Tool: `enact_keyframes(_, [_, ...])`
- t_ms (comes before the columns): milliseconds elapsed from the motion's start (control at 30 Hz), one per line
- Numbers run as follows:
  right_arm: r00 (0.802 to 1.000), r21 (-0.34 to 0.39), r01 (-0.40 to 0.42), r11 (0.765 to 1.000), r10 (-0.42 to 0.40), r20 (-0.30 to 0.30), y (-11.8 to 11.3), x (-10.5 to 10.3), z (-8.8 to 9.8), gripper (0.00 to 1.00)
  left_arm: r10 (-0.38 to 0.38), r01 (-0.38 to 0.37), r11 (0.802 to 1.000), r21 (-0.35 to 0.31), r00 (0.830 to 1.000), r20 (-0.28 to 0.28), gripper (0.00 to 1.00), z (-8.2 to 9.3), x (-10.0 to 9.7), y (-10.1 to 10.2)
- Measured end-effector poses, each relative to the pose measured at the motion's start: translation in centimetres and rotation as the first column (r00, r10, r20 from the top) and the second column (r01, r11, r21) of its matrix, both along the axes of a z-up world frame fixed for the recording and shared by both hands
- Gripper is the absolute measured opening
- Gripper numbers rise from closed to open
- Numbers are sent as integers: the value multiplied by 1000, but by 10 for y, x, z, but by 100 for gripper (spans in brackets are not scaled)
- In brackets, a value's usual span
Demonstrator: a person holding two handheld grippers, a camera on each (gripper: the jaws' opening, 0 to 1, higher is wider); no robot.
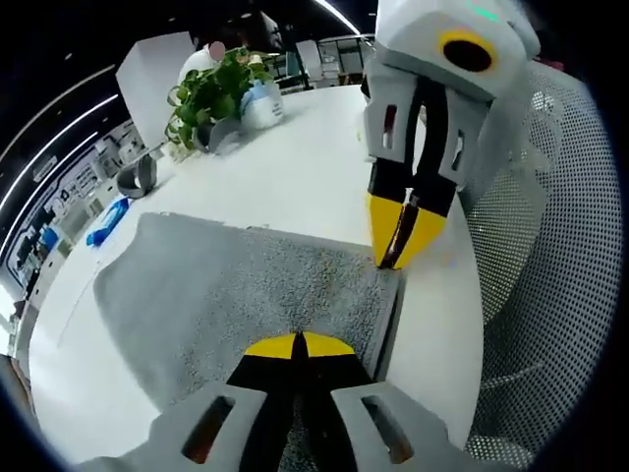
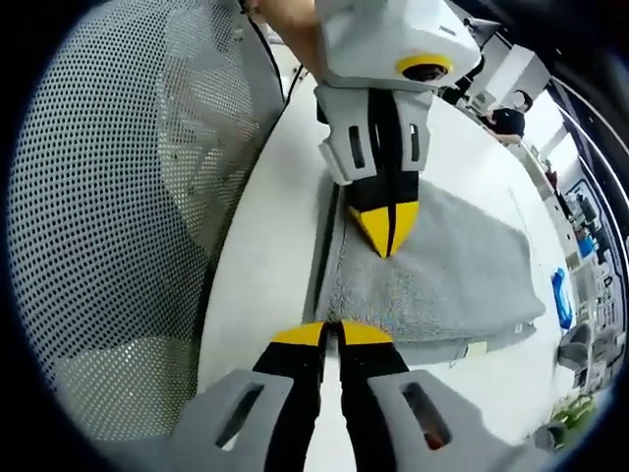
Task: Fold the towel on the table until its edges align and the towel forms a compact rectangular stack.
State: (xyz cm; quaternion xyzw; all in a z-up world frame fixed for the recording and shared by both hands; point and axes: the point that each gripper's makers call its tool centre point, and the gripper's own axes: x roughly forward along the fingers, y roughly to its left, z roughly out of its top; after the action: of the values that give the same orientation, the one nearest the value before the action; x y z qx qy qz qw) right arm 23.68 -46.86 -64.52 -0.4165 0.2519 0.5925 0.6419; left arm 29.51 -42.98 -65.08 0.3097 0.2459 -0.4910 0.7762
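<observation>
A grey towel [image 1: 226, 295] lies folded on the white table [image 1: 295, 147], with its layered edge along the table's near side. In the left gripper view my left gripper [image 1: 298, 344] is shut, its yellow tips pinching the towel's edge. My right gripper [image 1: 393, 258] comes in from the right, shut, tips down on the towel's corner. In the right gripper view the towel [image 2: 462, 275] stretches away to the right. There my right gripper [image 2: 331, 332] is shut at the towel's near corner, and my left gripper [image 2: 385, 241] is shut on the same edge farther along.
A leafy potted plant [image 1: 211, 93] and a white container [image 1: 261, 106] stand at the table's far end. A grey tape roll [image 1: 138, 177] and a blue item [image 1: 106, 222] lie at the left. A mesh chair [image 2: 128, 197] sits against the table's near edge.
</observation>
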Motion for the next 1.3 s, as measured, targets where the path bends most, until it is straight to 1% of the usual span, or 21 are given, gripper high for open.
enact_keyframes(33, [999,34,12,999,-11,-39,5,-5,2,16,0,0,1000,-2,1000,0,1,0,0,0])
enact_keyframes(67, [1000,25,15,1000,-14,-28,5,-4,1,26,1,-1,1000,-4,1000,-1,1,0,0,0])
enact_keyframes(100, [1000,-6,-3,1000,3,6,3,-3,-2,25,2,-2,1000,-6,1000,-2,1,0,0,0])
enact_keyframes(133, [997,-85,-28,996,34,76,-5,4,-7,16,3,-3,1000,-7,1000,-3,1,0,0,0])
enact_keyframes(167, [987,-139,-59,989,78,140,-8,9,-9,7,5,-5,1000,-8,1000,-3,1,0,0,0])
enact_keyframes(200, [988,-119,-67,991,82,131,-5,7,-11,10,6,-6,1000,-10,1000,-4,1,0,0,0])
enact_keyframes(233, [998,-78,18,997,-13,68,-3,5,-13,10,7,-7,1000,-11,1000,-4,1,0,0,0])
enact_keyframes(267, [998,-76,24,997,-19,65,-2,6,-13,10,8,-8,1000,-11,1000,-3,1,0,0,0])
enact_keyframes(367, [995,-89,-3,996,11,97,-3,5,-13,10,8,-8,1000,-12,1000,-3,1,0,0,0])
enact_keyframes(467, [993,-88,12,996,-2,115,-3,5,-13,7,17,-17,1000,-13,1000,-17,1,1,0,0])
enact_keyframes(567, [994,-51,89,995,-85,69,-2,5,-12,4,33,-34,999,-18,998,-50,2,4,0,1])
enact_keyframes(633, [991,-15,129,991,-129,24,-1,6,-7,1,31,-34,998,-49,998,-56,4,12,-1,-1])
enact_keyframes(667, [987,-1,162,987,-162,-6,-3,9,-4,0,5,-8,995,-100,999,-32,6,22,-1,-8])
enact_keyframes(767, [982,32,189,981,-189,-14,-4,16,7,0,-39,46,986,-161,998,43,10,43,-1,-19])
enact_keyframes(800, [980,40,198,979,-198,-14,-4,18,9,0,-51,60,982,-179,997,56,12,48,-2,-22])
enact_keyframes(833, [977,57,211,976,-211,-16,-4,21,14,0,-65,75,978,-194,996,61,15,53,-4,-25])
enact_keyframes(933, [971,87,240,967,-238,-40,-2,27,23,0,-109,118,969,-218,993,52,17,59,-13,-30])
enact_keyframes(1067, [967,95,255,962,-251,-45,-1,35,30,0,-169,170,965,-198,985,22,20,52,-26,-35])
enact_keyframes(1133, [966,106,257,960,-253,-52,2,35,34,0,-196,195,968,-160,981,12,20,43,-32,-37])
enact_keyframes(1200, [969,111,247,963,-243,-46,6,35,40,0,-201,203,976,-73,979,38,20,31,-30,-33])
enact_keyframes(1300, [976,106,216,971,-215,-17,10,34,46,0,-196,199,979,-40,979,63,16,27,-26,-31])
